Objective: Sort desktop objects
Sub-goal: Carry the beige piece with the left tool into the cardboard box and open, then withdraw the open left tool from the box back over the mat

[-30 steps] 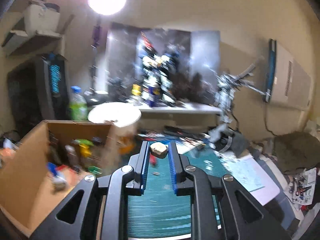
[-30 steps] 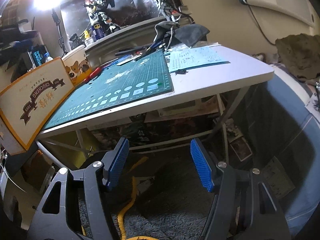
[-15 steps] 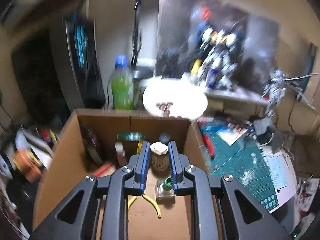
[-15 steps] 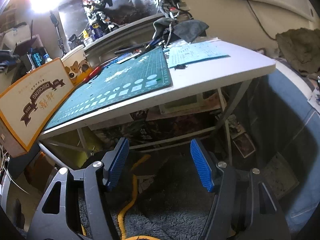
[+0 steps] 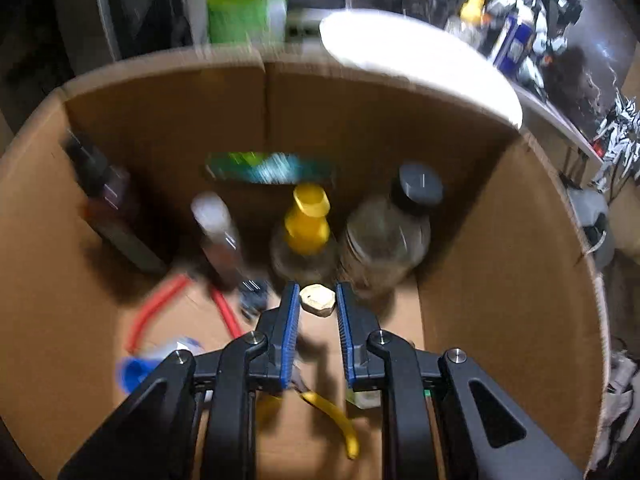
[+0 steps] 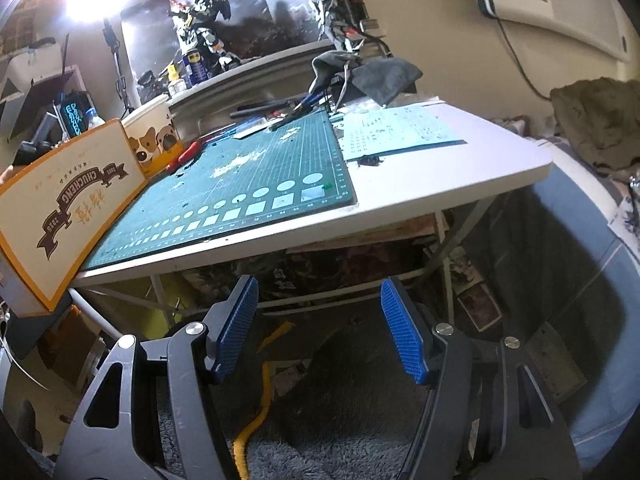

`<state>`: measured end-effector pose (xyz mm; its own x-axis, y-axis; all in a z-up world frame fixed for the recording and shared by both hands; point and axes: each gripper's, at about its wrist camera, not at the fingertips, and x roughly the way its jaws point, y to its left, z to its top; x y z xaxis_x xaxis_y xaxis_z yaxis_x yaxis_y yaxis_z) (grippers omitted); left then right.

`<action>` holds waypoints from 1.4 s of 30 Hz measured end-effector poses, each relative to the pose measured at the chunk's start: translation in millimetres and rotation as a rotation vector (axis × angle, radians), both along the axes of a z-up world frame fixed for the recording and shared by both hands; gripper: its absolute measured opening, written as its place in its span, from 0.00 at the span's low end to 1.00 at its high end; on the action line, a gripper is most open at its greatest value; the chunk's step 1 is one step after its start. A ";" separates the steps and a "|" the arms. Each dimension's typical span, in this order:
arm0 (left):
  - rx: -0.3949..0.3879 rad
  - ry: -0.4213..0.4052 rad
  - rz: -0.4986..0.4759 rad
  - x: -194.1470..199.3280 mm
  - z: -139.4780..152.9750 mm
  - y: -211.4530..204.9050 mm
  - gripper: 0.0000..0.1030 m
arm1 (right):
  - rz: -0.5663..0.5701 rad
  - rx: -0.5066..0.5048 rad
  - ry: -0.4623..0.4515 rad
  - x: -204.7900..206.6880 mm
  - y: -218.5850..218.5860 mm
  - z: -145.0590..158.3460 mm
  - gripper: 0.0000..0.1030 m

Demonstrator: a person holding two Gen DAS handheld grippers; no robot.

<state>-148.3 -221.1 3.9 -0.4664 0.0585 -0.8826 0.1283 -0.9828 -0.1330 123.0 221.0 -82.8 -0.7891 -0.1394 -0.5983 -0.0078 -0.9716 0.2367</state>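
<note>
My left gripper (image 5: 317, 291) points down into an open cardboard box (image 5: 500, 260) and is shut on a small bottle with a beige cap (image 5: 318, 301); only the cap shows between the blue pads. It hangs just in front of a yellow-capped bottle (image 5: 306, 220) and a dark-lidded jar (image 5: 384, 232) at the box's back wall. My right gripper (image 6: 319, 284) stands open with nothing between its fingers, below the front edge of the white table (image 6: 460, 160), over a grey rug. A green cutting mat (image 6: 240, 184) lies on the table.
The box also holds a clear bottle (image 5: 218, 236), a dark bottle (image 5: 108, 208), red-handled pliers (image 5: 160, 304) and yellow-handled pliers (image 5: 332, 416). In the right wrist view the box's printed side (image 6: 68, 208) stands left of the mat, with a dog-print cup (image 6: 156, 140) and a paper sheet (image 6: 400, 132).
My left gripper swung left from above the cutting mat and sank into the cardboard box, tilting downward, with the small bottle still in it. The right gripper stayed put.
</note>
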 end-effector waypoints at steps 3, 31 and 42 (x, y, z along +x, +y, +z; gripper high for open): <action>-0.020 -0.017 -0.022 -4.3 -5.7 5.4 0.18 | 0.007 0.013 0.003 -0.6 -3.5 2.3 0.60; -0.123 0.013 0.009 2.3 21.9 10.4 0.54 | 0.027 0.026 0.023 4.0 -5.1 7.8 0.60; -0.194 0.493 0.189 79.3 144.0 -5.7 1.00 | 0.038 0.025 0.023 3.9 -5.6 8.2 0.60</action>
